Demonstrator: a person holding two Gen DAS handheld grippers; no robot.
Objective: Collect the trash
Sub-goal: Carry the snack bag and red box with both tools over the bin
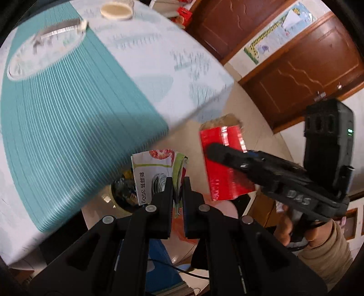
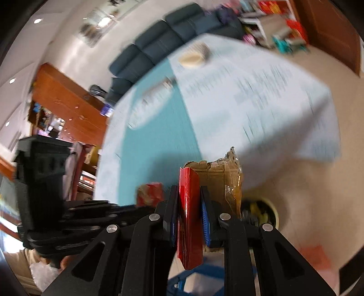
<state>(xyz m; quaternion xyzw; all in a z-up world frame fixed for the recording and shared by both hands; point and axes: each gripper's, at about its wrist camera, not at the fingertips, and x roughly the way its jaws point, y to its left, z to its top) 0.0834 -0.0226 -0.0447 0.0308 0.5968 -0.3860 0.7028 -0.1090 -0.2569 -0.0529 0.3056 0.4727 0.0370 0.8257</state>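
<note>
My left gripper (image 1: 178, 182) is shut on a flat white food bag (image 1: 152, 173) with printed pictures and text, and holds it upright. The right gripper (image 2: 189, 190) is shut on a slim red box (image 2: 190, 216), gripped by its narrow sides. In the left wrist view the red box (image 1: 225, 168) hangs to the right of the bag, with the right gripper (image 1: 210, 150) reaching in from the right. A round bin (image 1: 121, 193) with dark contents stands on the floor below the bag. In the right wrist view the bin (image 2: 264, 211) is low on the right.
The table (image 1: 79, 109) with a teal and white cloth carries a plate (image 1: 43, 50) and a bowl (image 1: 116, 10). A torn cardboard box (image 2: 224, 179) stands on the floor beside the bin. Brown wooden doors (image 1: 302, 75) line the wall. A hand and a beige sleeve (image 1: 325, 248) hold the right gripper.
</note>
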